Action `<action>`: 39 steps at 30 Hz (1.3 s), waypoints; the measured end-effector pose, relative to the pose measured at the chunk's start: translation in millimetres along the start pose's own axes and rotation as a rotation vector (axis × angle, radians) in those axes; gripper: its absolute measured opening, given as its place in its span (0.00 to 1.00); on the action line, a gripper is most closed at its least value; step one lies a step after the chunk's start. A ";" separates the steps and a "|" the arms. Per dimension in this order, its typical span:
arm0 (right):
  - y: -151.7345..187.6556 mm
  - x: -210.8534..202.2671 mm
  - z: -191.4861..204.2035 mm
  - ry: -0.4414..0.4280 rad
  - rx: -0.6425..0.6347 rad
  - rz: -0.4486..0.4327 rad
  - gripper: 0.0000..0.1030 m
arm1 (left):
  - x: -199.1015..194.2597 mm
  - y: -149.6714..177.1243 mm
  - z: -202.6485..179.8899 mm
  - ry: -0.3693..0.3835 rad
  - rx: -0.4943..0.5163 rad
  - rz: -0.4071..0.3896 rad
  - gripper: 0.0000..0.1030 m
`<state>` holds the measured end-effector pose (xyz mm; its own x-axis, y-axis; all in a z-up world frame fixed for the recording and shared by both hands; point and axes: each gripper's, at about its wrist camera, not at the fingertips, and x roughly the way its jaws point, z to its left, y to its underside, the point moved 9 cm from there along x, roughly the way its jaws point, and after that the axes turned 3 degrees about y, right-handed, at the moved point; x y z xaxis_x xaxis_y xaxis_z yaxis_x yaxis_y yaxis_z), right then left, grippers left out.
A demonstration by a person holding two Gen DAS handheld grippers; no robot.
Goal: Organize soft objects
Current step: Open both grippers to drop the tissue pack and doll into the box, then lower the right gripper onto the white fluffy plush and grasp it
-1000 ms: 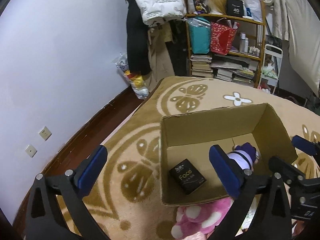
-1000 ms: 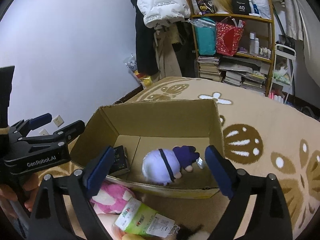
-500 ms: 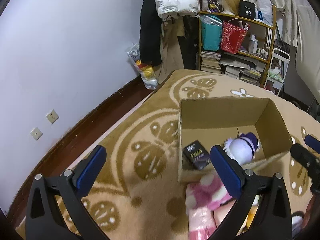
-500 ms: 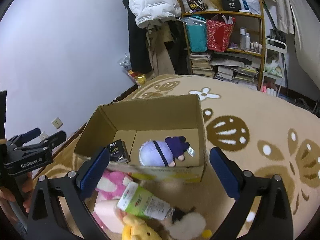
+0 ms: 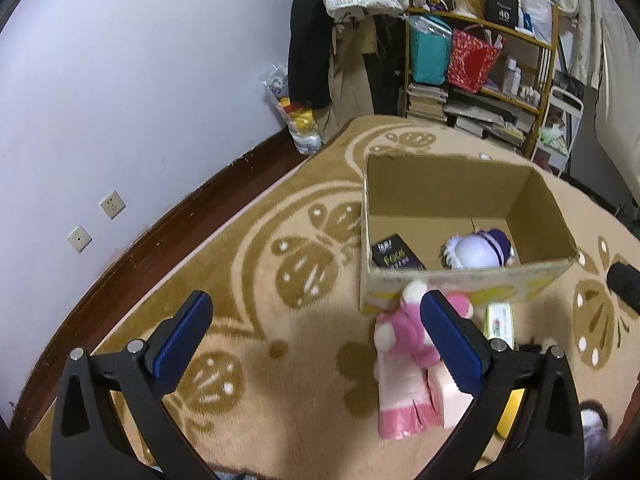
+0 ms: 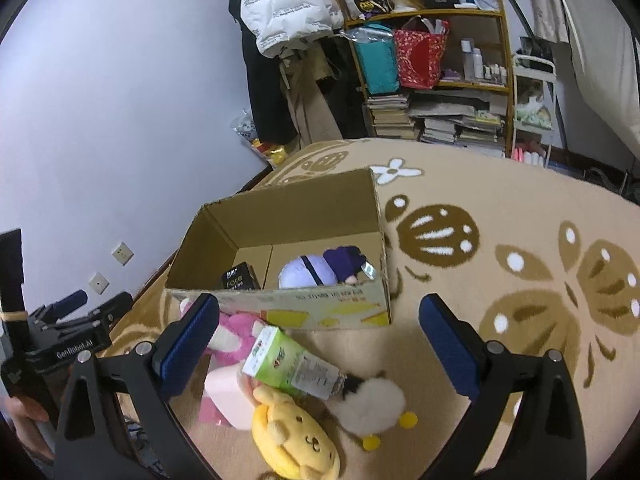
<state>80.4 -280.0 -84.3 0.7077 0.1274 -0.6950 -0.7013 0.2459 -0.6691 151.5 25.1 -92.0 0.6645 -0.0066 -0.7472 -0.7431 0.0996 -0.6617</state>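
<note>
Both grippers, left (image 5: 316,336) and right (image 6: 318,330), spread wide and empty above the toy pile (image 6: 296,396) just before the box (image 6: 280,312), purple plush (image 6: 316,272) already inside; next: drop onto one toy, probably pink plush (image 5: 404,344).

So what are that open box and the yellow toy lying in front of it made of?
The box looks like plain brown corrugated cardboard: matte, with creased folds and a printed front. The yellow toy seems to be soft plush fabric: fuzzy surface, stitched face.
</note>
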 end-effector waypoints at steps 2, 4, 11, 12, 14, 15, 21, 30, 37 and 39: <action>4.4 -0.6 -2.6 -0.001 0.011 0.017 1.00 | 0.7 5.1 -4.1 0.003 0.014 0.016 0.99; 8.7 0.8 -5.2 0.007 0.017 0.037 1.00 | 3.2 10.9 -7.0 0.000 0.027 0.038 1.00; 29.1 14.0 -16.9 0.022 0.064 0.112 1.00 | 23.5 28.7 -7.8 0.003 0.022 0.142 0.99; 31.9 17.0 -18.4 0.023 0.070 0.124 1.00 | 27.3 31.9 -7.6 0.004 0.020 0.159 0.99; 36.6 22.3 -21.6 0.029 0.081 0.146 1.00 | 33.1 36.8 -7.8 0.005 0.019 0.186 0.99; 38.6 25.0 -22.6 0.030 0.088 0.156 1.00 | 36.9 39.5 -8.5 0.007 0.019 0.203 0.99; 52.5 41.0 -31.0 0.035 0.136 0.222 0.97 | 52.7 52.5 -13.2 0.009 0.039 0.269 0.99; 75.0 61.1 -37.9 0.049 0.174 0.322 0.91 | 71.7 65.1 -17.4 0.028 0.048 0.362 0.99; 99.1 75.6 -41.9 0.081 0.195 0.425 0.90 | 84.9 73.6 -16.4 0.021 0.051 0.406 0.99; 104.4 78.9 -44.8 0.084 0.213 0.447 0.90 | 89.6 77.3 -16.3 0.028 0.051 0.422 0.99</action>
<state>59.1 -287.4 -220.8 0.3268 0.1892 -0.9260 -0.8948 0.3771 -0.2388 152.3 16.0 -211.1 0.2998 0.0187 -0.9538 -0.9443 0.1481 -0.2939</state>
